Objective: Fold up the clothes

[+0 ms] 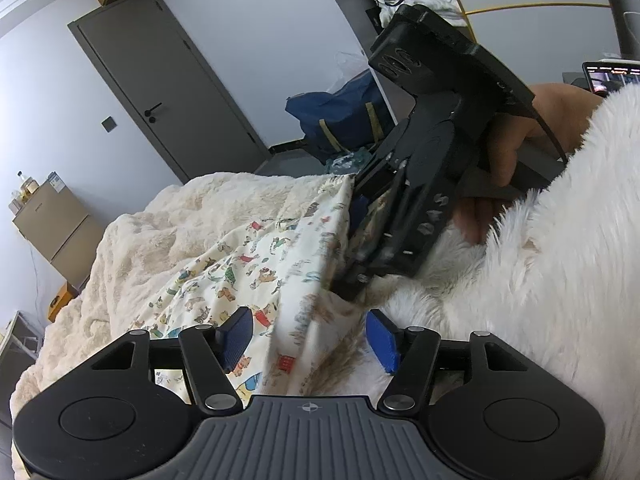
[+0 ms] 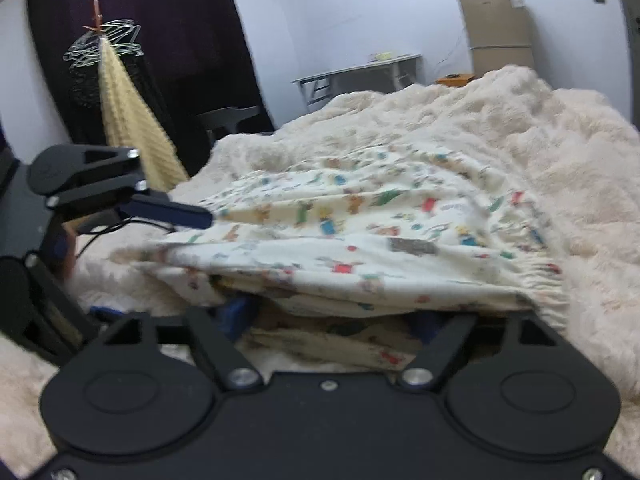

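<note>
Now one printed garment [image 2: 360, 236] lies on one blanket [image 2: 540, 152]. Both grippers, left [image 1: 310, 338] and right [image 2: 336, 316], stand released, cloth loose between their pads.

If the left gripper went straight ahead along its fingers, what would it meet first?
Most likely the printed garment: its cloth already lies between the open left gripper fingers and continues ahead over the fluffy blanket. The right gripper sits off to the right; depth is unclear.
</note>
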Demonstrator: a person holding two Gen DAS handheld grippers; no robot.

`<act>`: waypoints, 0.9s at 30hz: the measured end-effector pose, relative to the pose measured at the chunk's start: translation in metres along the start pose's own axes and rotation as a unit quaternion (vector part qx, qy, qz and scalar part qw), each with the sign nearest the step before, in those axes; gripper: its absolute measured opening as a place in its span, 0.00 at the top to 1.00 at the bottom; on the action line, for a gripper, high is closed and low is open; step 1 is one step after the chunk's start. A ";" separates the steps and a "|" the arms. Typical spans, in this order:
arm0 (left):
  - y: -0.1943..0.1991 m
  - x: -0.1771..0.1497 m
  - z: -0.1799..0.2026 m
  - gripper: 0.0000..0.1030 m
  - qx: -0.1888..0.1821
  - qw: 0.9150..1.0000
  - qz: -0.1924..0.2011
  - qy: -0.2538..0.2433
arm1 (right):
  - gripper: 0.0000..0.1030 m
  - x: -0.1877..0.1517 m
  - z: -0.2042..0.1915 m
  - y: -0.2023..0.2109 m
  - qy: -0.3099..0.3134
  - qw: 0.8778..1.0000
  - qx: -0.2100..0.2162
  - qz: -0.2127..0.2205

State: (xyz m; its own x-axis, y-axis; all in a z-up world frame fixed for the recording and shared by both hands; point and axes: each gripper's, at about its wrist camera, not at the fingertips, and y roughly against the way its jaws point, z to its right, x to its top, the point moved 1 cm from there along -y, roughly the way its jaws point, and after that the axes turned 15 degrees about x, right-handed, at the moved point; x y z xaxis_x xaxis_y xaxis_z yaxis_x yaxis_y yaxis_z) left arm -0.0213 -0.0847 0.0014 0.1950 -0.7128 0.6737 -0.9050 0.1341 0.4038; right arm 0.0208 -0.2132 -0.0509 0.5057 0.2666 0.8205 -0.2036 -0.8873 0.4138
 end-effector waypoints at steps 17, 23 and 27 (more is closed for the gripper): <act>0.003 0.000 -0.002 0.44 -0.004 1.000 0.000 0.006 | 0.00 0.001 -0.005 0.006 0.000 0.999 -0.028 -0.027; 0.003 0.001 -0.002 0.43 -0.004 1.000 0.000 0.007 | 0.00 -0.003 -0.006 0.003 0.010 0.999 -0.027 -0.040; 0.003 0.000 -0.003 0.42 -0.003 1.000 0.004 0.009 | 0.01 0.001 -0.002 0.014 -0.006 1.000 -0.004 -0.031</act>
State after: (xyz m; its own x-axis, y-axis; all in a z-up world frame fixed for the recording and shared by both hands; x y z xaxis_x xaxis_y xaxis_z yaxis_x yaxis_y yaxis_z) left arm -0.0228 -0.0818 0.0045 0.1958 -0.6987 0.6881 -0.9037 0.1439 0.4033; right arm 0.0164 -0.2247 -0.0433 0.5266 0.3160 0.7892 -0.1788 -0.8664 0.4662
